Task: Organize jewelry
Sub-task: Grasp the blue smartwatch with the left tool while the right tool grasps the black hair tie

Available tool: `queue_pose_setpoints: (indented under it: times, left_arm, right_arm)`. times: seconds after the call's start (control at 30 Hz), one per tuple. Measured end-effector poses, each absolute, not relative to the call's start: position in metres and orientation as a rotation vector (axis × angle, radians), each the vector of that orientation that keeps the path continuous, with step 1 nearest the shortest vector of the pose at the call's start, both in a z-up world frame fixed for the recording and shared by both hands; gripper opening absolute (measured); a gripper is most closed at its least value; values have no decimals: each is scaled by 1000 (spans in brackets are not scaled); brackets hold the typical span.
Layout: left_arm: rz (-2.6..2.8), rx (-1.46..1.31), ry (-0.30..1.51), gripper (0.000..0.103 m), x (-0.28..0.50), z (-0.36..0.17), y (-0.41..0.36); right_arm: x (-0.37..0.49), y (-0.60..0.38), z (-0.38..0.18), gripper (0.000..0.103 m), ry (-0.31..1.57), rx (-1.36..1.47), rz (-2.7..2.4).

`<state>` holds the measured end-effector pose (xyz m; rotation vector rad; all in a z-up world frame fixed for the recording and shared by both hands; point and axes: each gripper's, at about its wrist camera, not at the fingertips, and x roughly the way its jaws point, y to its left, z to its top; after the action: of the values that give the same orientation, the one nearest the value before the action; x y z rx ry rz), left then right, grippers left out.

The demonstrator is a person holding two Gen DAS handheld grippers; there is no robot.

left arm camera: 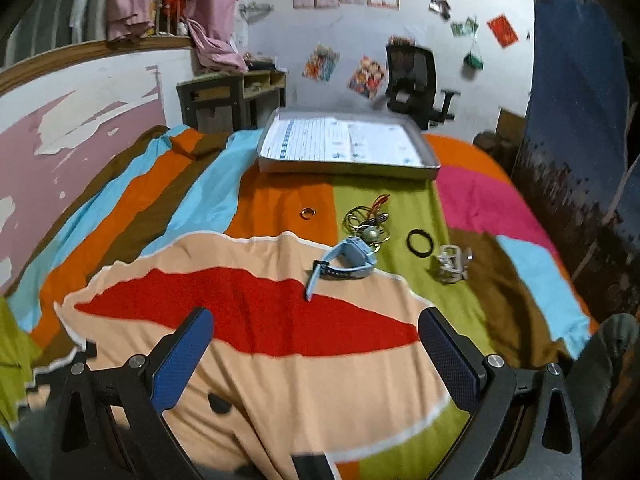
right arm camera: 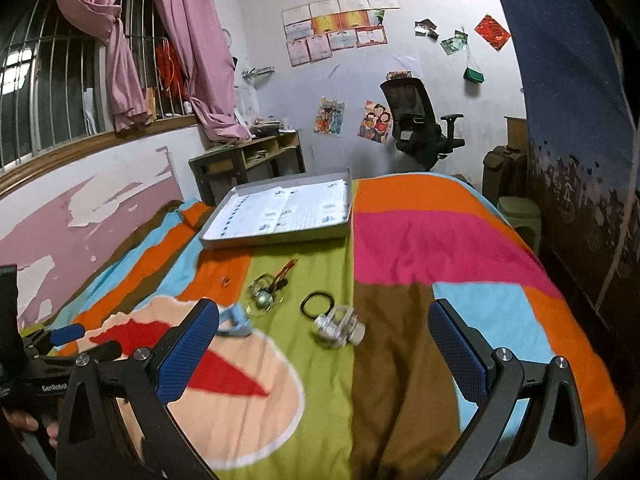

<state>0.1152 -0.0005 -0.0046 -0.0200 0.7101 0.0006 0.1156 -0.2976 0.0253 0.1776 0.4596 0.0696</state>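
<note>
Right tool [right arm camera: 324,344] finger [right arm camera: 188,354] partly hides blue watch [right arm camera: 236,322].

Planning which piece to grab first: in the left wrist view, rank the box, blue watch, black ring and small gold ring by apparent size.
1. Box, though farthest away.
2. Blue watch, nearest.
3. Black ring.
4. Small gold ring, farther back, so less certain.

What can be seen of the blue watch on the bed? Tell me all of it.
The blue watch is light blue, plastic-looking, with a squarish case and a darker edge. It lies on its side on the striped bedspread, one strap stretching toward the camera. Its far end meets the tangle of bangles. Neither gripper touches it.
</note>
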Motion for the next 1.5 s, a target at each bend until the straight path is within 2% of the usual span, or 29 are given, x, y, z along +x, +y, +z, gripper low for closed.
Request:
queue_pose_setpoints:
  times: [0.33,0.67,0.83,0.97,1.03,1.17,1.43,1.5]
  left_arm:
    - [-124,-38,860,103,216,-29,-10]
    - [-255,79,839,103,276,-63,-38]
    - [-291,94,932,98,292,-90,-35]
    - [-292,65,1012,96,300,-107,-31]
    - [-296,51,1040,96,304,-113,-29]
    - [-298,13,1069,95,311,-123,-26]
    - [-301,19,1073,66,313,-124,-26]
    - [-311,17,1070,55,312,-123,-28]
  right_arm:
    - [244,-304,14,102,619,153,102]
    - [351,-287,-55,101,852,254,235]
    - [369,-274,-101,80,953,241,292]
    - [378,-263,-126,78,1019,223,348]
    - [383,-253,-135,71,1043,211,382]
    - [384,-226,-142,69,1066,150,431]
    - [392,-193,-160,68,1099,148,402]
    - [392,-188,-161,68,1096,132,394]
